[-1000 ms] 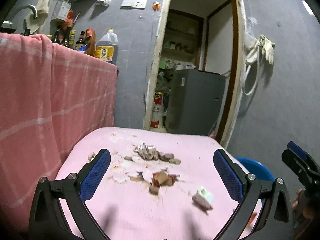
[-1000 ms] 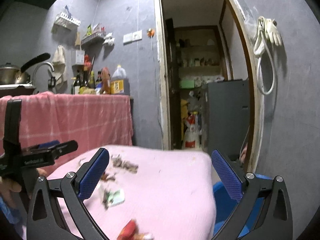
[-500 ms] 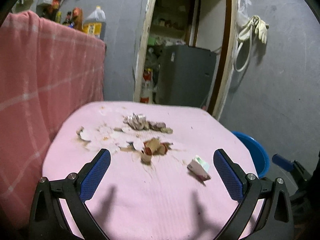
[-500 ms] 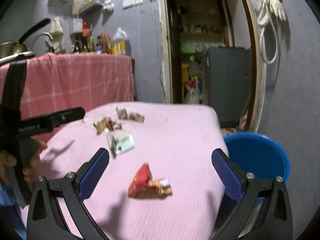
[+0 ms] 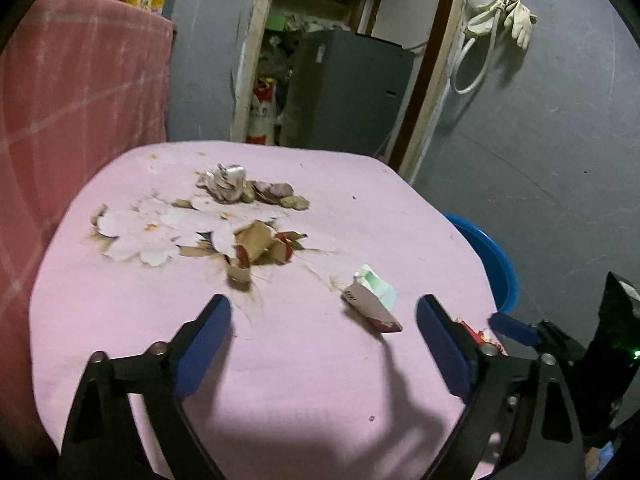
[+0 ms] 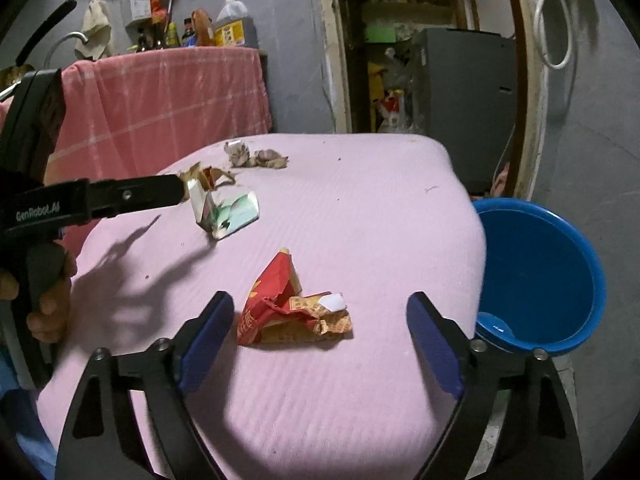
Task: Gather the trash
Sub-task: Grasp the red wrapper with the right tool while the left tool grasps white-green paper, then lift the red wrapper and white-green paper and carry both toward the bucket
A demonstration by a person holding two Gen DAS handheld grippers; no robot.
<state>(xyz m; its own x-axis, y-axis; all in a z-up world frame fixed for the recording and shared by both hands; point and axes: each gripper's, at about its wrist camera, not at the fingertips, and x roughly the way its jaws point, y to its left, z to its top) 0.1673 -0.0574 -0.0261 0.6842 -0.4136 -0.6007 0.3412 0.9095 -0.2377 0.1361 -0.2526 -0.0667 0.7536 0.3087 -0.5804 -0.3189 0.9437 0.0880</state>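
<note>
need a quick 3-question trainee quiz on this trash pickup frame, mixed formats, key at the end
1. True or false: the right gripper is shut on the red wrapper.
2. The blue basin sits where? A) on the pink table B) beside the table's right edge, lower down C) behind the grey cabinet
3. Fill in: in the left wrist view, the piece of trash nearest the left gripper is the white and ____ carton.

Key: 1 false, both grippers are open and the wrapper lies on the pink table between the fingers. 2 B. 3 green.
</note>
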